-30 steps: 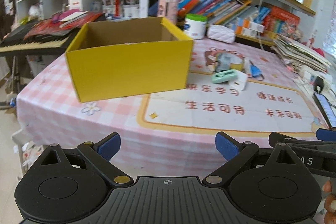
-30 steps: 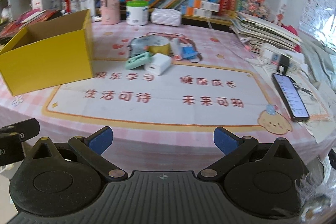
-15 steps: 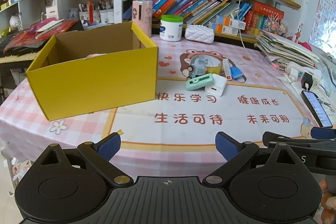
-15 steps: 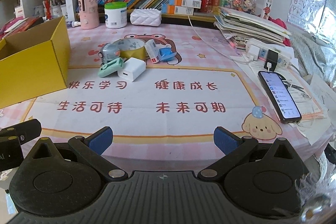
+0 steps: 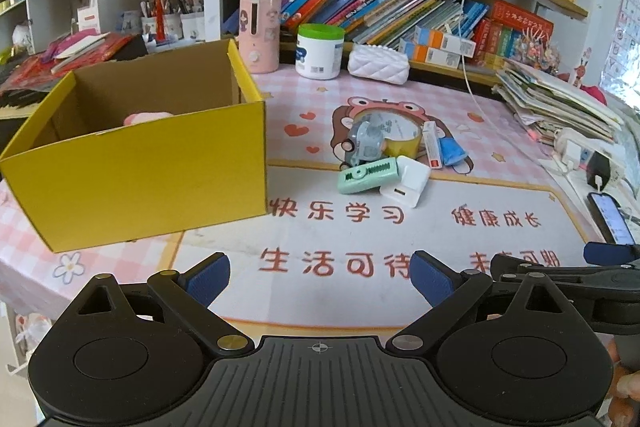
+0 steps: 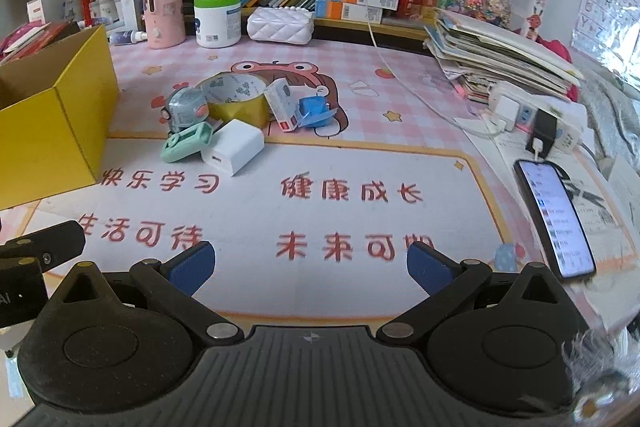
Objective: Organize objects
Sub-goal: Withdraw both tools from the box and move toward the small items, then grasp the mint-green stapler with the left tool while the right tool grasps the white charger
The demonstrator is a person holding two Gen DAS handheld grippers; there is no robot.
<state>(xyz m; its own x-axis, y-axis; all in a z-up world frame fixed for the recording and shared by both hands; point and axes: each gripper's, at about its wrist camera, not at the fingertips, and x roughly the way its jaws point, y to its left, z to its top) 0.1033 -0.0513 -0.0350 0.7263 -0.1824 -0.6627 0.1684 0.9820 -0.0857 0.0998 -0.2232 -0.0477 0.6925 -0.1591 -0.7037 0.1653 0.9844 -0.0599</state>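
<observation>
Right now I have both tools hovering over the near edge of the counter (image 6: 400, 99), and neither is gripping anything. My left tool (image 5: 320, 273) has its blue-padded fingers spread wide apart, with only the printed mat showing between them. My right tool (image 6: 310, 261) is spread just as wide and empty too.

From the left wrist view, the yellow box (image 5: 136, 171) sits at about 10 o'clock, open at the top, with something pink (image 5: 147, 117) lying inside against its front wall; I cannot tell what it is.

The loose things to sort are bunched together at about 12 o'clock, to the right of the box and apart from it. In the right wrist view, I see a mint green gadget (image 6: 186, 142) touching a white charger block (image 6: 233, 147) at the front of the pile. Behind them stands a small grey toy robot (image 6: 185, 109), pressed against a roll of yellow tape (image 6: 236, 99). A small white carton (image 6: 283, 103) leans on the tape's right side, and a blue piece (image 6: 314, 111) lies just beside that.

At about 3 o'clock a phone (image 6: 554, 221) lies face up with its screen lit, near the counter's right edge.
</observation>
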